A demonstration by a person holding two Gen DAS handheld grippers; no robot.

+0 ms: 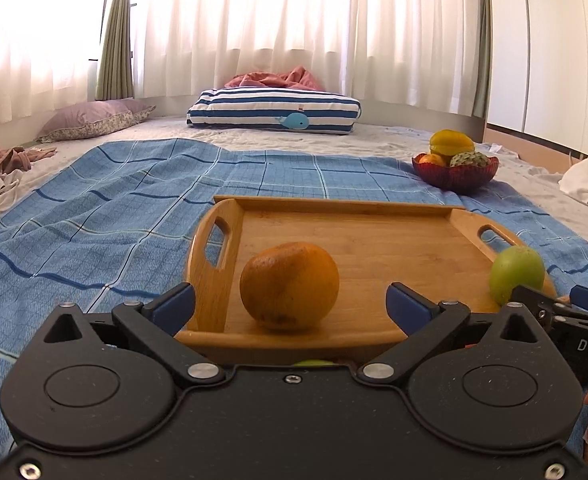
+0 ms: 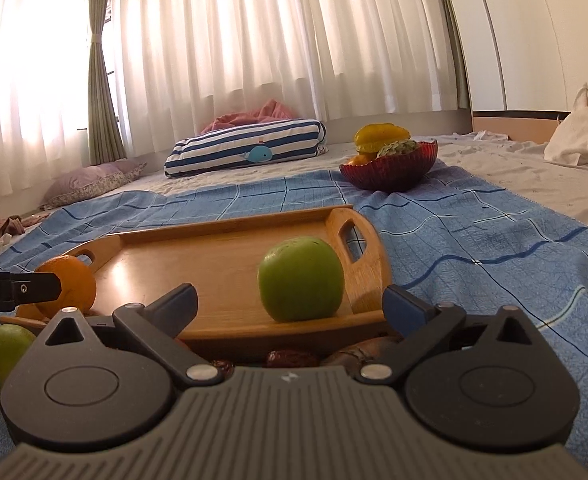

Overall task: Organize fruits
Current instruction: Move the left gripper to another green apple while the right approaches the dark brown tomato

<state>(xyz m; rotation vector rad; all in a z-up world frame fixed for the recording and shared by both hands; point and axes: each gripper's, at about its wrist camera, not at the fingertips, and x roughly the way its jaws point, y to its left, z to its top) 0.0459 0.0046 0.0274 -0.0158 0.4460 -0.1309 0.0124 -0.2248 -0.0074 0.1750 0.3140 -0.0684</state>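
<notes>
A wooden tray (image 1: pixel 358 236) lies on a blue checked cloth. An orange (image 1: pixel 289 285) sits at its near left; it also shows in the right wrist view (image 2: pixel 74 280). A green apple (image 2: pixel 300 284) sits at the tray's near right end, also seen in the left wrist view (image 1: pixel 516 273). My left gripper (image 1: pixel 290 305) is open, its jaws wide either side of the orange, just short of it. My right gripper (image 2: pixel 290 306) is open just before the apple. A second green fruit (image 2: pixel 4 350) lies on the cloth at the left. Dark fruits (image 2: pixel 292 358) lie under the right gripper.
A red glass bowl (image 2: pixel 390 174) holding a yellow starfruit (image 2: pixel 380 136) and other fruit stands on the cloth beyond the tray. A striped pillow (image 1: pixel 274 110) and a purple pillow (image 1: pixel 94 118) lie by the curtains. White cloth (image 2: pixel 578 132) lies at far right.
</notes>
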